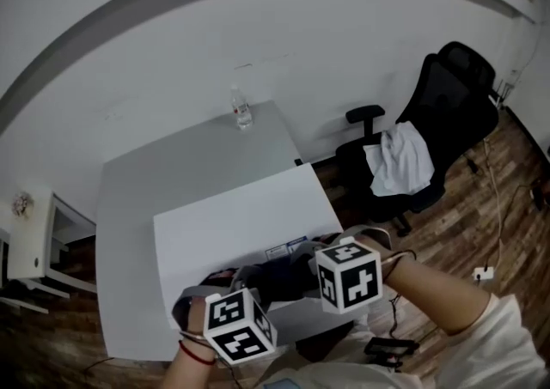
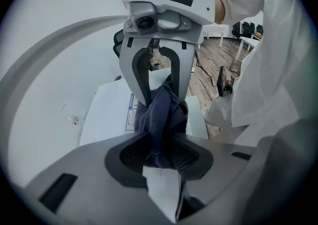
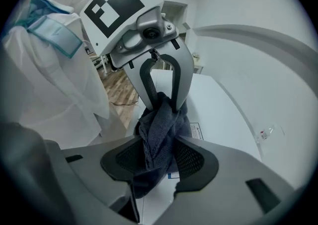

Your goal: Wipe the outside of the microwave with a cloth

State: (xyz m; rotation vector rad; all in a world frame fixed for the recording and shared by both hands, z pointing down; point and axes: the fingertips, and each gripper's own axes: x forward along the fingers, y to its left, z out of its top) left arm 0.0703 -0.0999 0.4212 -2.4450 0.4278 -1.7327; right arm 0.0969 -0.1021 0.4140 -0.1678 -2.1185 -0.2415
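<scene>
The white microwave (image 1: 241, 224) stands on a grey table (image 1: 163, 181), its flat top facing me. A dark blue-grey cloth (image 1: 282, 280) hangs bunched over the microwave's near edge, between my two grippers. My left gripper (image 1: 251, 282) comes in from the lower left, and its pads pinch the cloth (image 2: 161, 114) into a narrow fold. My right gripper (image 1: 299, 265) faces it from the right. In the right gripper view its jaws stand wide, with the cloth (image 3: 161, 129) lying loosely between them and drooping below. Each gripper view shows the other gripper's fingers straddling the same bunch.
A clear water bottle (image 1: 241, 109) stands at the table's far edge. To the right is a black office chair (image 1: 451, 104) with a white garment (image 1: 400, 160) draped on it. A white cabinet (image 1: 34, 241) sits at the left. A cable and socket strip (image 1: 484, 273) lie on the wooden floor.
</scene>
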